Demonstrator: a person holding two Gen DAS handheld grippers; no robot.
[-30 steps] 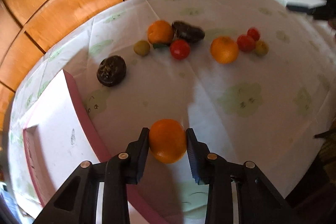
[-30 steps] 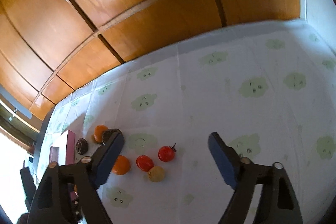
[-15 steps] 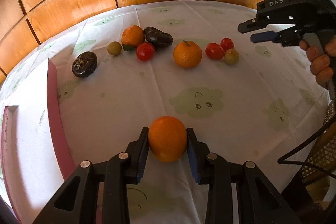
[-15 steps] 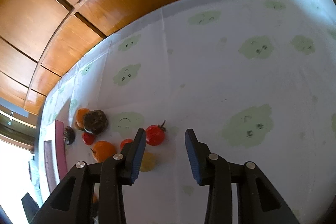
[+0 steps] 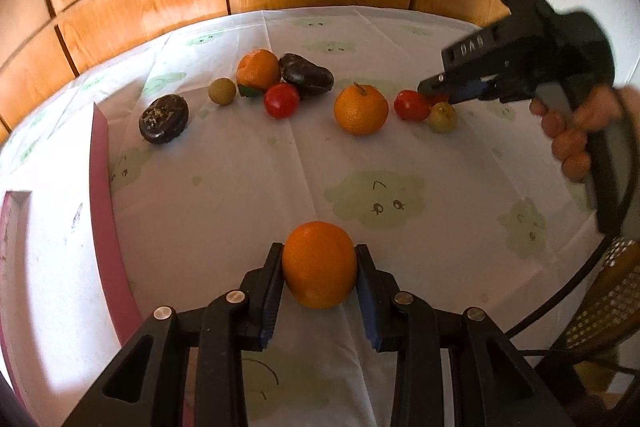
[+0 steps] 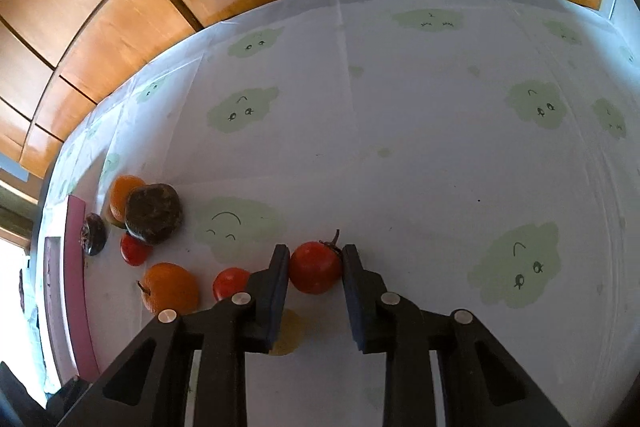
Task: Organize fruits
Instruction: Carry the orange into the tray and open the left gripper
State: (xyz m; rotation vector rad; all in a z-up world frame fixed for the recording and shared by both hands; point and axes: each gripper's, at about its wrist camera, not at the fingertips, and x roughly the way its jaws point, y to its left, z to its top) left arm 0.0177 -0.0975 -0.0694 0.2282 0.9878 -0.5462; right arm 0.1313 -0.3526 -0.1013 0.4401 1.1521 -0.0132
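An orange (image 5: 319,264) is clamped in my left gripper (image 5: 319,249), which is shut on it above the near part of the white tablecloth (image 5: 240,167). My right gripper (image 6: 314,251) is shut on a red tomato with a stem (image 6: 315,267), both pads pressing its sides. In the left wrist view the right gripper (image 5: 429,91) reaches into the right end of the fruit row, held by a hand (image 5: 576,135). Beside it lie another tomato (image 5: 410,105), a yellow-green fruit (image 5: 442,117) and a stemmed orange (image 5: 361,109).
Farther left lie a tomato (image 5: 281,100), a dark avocado (image 5: 306,75), an orange (image 5: 258,69), a small green fruit (image 5: 222,91) and a dark wrinkled fruit (image 5: 164,119). A pink-rimmed box (image 5: 104,187) stands at the left. Wooden panels back the table.
The right gripper came down to the right end of the fruit row and its jaws closed from wide onto the stemmed tomato. The left gripper kept the orange and turned slightly.
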